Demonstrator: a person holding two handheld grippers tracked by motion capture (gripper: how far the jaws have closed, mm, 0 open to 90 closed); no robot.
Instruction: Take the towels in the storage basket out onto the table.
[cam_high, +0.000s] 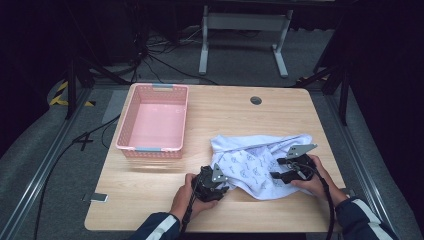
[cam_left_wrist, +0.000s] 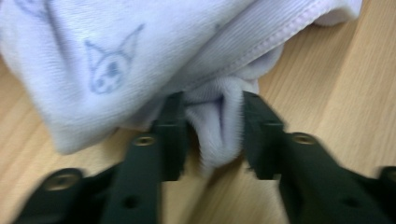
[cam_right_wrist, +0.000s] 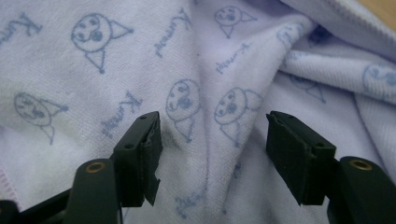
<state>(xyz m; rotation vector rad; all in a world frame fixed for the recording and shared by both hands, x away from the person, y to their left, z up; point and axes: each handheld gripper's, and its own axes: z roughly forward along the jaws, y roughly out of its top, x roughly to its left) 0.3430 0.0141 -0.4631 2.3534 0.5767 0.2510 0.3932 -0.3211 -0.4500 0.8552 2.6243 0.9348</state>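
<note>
A white cloth (cam_high: 255, 165) printed with small blue cartoon faces lies crumpled on the front right of the wooden table (cam_high: 150, 195). My left gripper (cam_high: 222, 186) is at the cloth's lower left corner. In the left gripper view a bunched fold of the cloth (cam_left_wrist: 219, 126) sits squeezed between the two black jaws of that gripper (cam_left_wrist: 212, 121). My right gripper (cam_high: 277, 172) rests at the cloth's right side. In the right gripper view its jaws (cam_right_wrist: 215, 135) stand wide apart over the printed cloth (cam_right_wrist: 196, 70), which lies flat below them and is not pinched.
An empty pink plastic basket (cam_high: 152, 148) stands at the table's back left. A round cable hole (cam_high: 256, 100) is near the far edge. A small grey device (cam_high: 95, 197) lies at the front left corner. Bare wood stretches between basket and cloth.
</note>
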